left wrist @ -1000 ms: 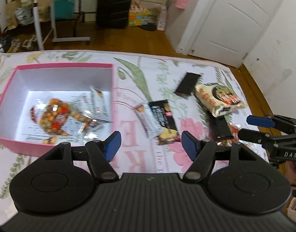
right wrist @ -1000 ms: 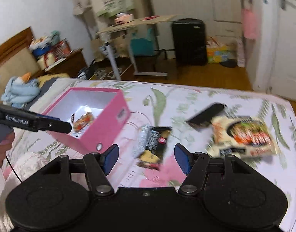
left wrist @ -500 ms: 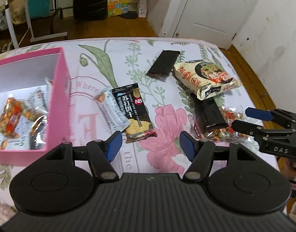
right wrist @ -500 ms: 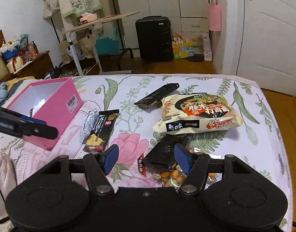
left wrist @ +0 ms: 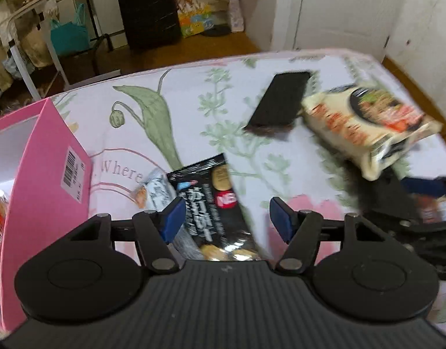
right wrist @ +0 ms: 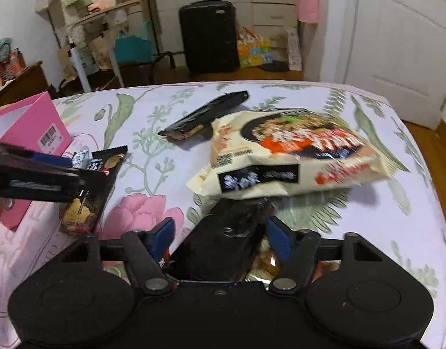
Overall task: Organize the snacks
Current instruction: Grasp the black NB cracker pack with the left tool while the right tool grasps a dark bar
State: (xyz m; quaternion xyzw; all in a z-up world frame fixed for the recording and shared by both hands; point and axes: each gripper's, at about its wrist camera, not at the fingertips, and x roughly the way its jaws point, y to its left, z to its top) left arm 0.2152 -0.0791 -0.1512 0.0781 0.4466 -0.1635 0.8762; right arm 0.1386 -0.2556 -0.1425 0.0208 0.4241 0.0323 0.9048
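My left gripper [left wrist: 224,218] is open, its jaws astride a black biscuit packet [left wrist: 211,200] lying on the floral bedspread, with a small silver packet [left wrist: 156,189] beside it. The pink box [left wrist: 45,157] stands at the left. My right gripper [right wrist: 220,237] is open over a black snack packet [right wrist: 225,244] that lies on a bag of orange snacks [right wrist: 266,258]. A cream noodle bag [right wrist: 292,157] and another black packet [right wrist: 208,113] lie beyond. The left gripper also shows in the right wrist view [right wrist: 36,174], over the biscuit packet [right wrist: 89,197].
The bed's far edge [right wrist: 252,83] meets a wooden floor. A black suitcase [right wrist: 208,35], a metal table frame [right wrist: 77,64] and a white door [right wrist: 397,43] stand beyond. The bed's right edge [right wrist: 426,151] drops to the floor.
Both grippers have moved forward and lower towards the snacks. The left now straddles the biscuit packet, the right the black packet. Both stay open.
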